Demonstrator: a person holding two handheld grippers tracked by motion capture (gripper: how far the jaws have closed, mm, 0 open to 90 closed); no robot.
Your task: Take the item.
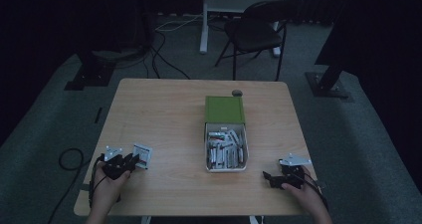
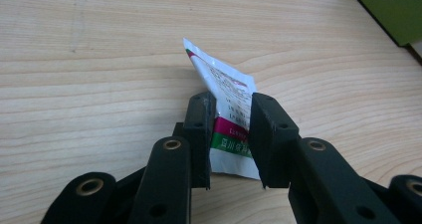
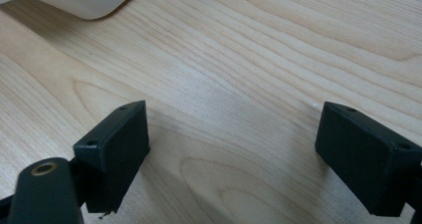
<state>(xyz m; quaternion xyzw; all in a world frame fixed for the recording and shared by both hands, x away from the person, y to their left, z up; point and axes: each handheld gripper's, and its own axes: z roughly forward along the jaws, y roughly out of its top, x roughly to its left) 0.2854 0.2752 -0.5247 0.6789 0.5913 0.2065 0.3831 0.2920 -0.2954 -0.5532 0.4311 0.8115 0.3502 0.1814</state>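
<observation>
Sachet (image 2: 226, 112) lengthwise between left tongs (image 2: 230, 134)

A light wooden table (image 1: 169, 119) with rounded corners fills the middle of the high view, its grain running left to right. Just right of centre rests a white tray (image 1: 226, 168) packed with small packets, its far end touching a green box (image 1: 225, 109). A small dark round object (image 1: 237, 92) lies near the upper edge. One white sachet (image 1: 142, 155) sits at the lower left.
</observation>
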